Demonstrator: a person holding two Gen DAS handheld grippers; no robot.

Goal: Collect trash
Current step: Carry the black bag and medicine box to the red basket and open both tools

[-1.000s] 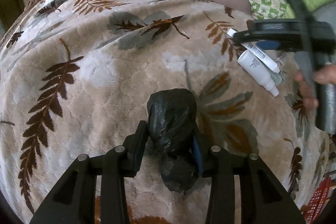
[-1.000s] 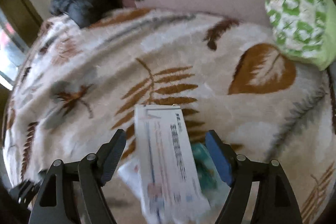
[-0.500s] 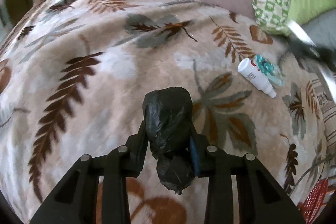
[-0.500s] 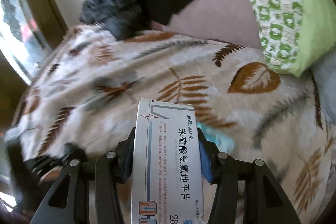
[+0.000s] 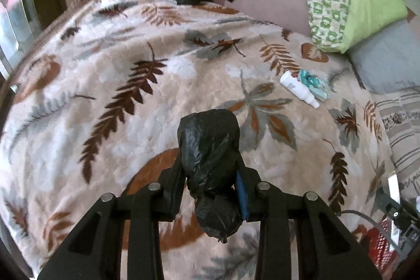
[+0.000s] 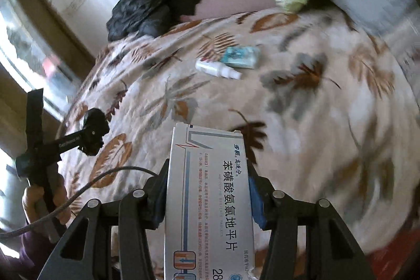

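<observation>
Left gripper (image 5: 210, 175) clamped tight on a wadded black plastic bag (image 5: 210, 148), centre-bottom of frame, held over the leaf-print blanket (image 5: 131, 64). Right gripper (image 6: 207, 190) pinching a white medicine box (image 6: 208, 196), lower centre, w/ blue print. Still on the blanket, upper right in left view: small white bottle (image 5: 299, 88) touching a teal packet (image 5: 313, 83).

A leaf-patterned blanket (image 5: 136, 85) covers the bed beside a bright window (image 6: 23, 54).
</observation>
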